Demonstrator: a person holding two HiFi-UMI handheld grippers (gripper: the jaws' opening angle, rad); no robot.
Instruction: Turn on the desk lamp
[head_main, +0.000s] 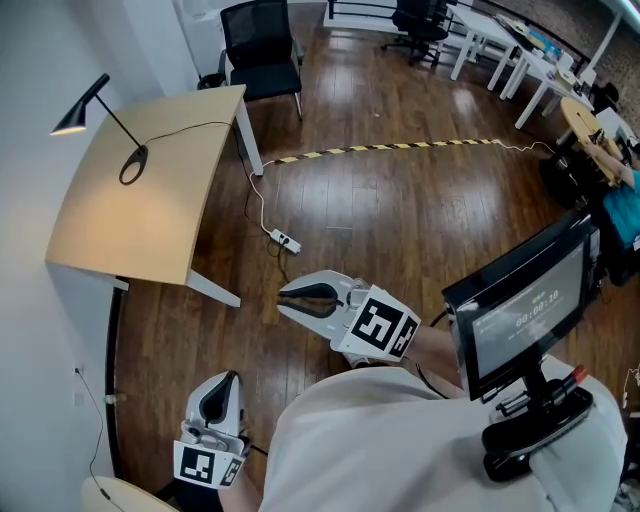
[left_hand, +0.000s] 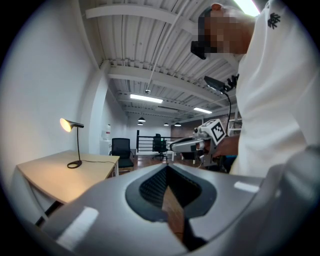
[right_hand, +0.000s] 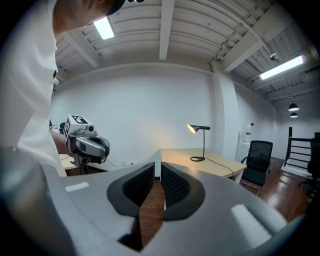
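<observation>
Close in, the left gripper (head_main: 225, 385) has its grey jaws pressed together on nothing. The right gripper (head_main: 290, 297) is pinched to a thin slit, likewise empty. Both hang over a dark, glossy plank floor (head_main: 400, 220). Further on, a white power strip (head_main: 285, 240) lies on the boards. By the left wall, the desk lamp (head_main: 120, 127), slim and black with a cone shade and ring base, glows on a pale, curved wooden desk (head_main: 150, 220), well apart from both grippers.
</observation>
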